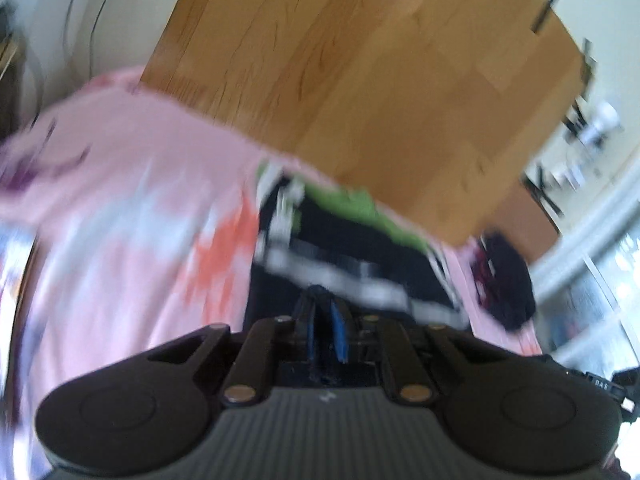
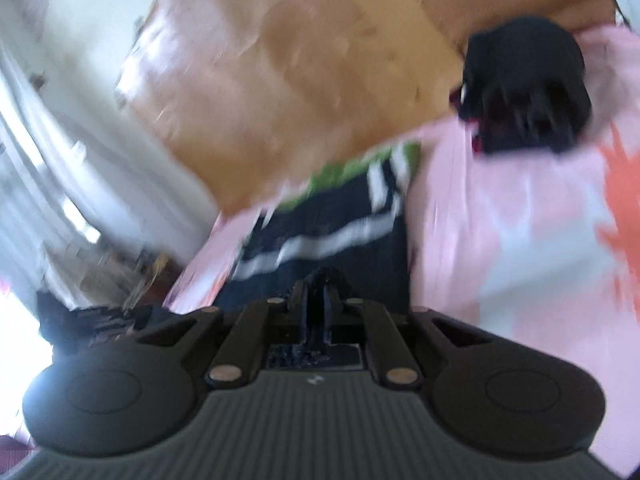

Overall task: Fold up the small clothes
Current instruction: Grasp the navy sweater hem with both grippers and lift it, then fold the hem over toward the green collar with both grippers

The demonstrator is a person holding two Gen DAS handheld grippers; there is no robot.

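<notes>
Two pairs of tongs on show, and both frames are smeared with blur. Left tongs (image 1: 326,312) have their fingers drawn close together, tips pressed into the near edge of the dark shorts (image 1: 340,252); it looks as if cloth is pinched between them, though the blur leaves that unsure. Right tongs (image 2: 318,300) look the same: fingers nearly touching, tips buried in the shorts (image 2: 320,236) at the near hem, and I cannot tell for certain whether fabric sits between them.

Just ahead of both tongs the shorts lie spread on a pink bedsheet (image 1: 132,184), navy or black with white stripes across them and a green band at the far edge. An orange patch (image 1: 224,256) of the sheet's print sits just left of the left tongs. Beyond the shorts the sheet (image 2: 500,208) ends and a wooden floor (image 1: 352,72) begins.

Further out, a dark bundled garment (image 1: 506,280) rests on the sheet, ahead and right of the left tongs; from the right wrist that bundle (image 2: 524,92) sits ahead and well right of the shorts, apart from them.
</notes>
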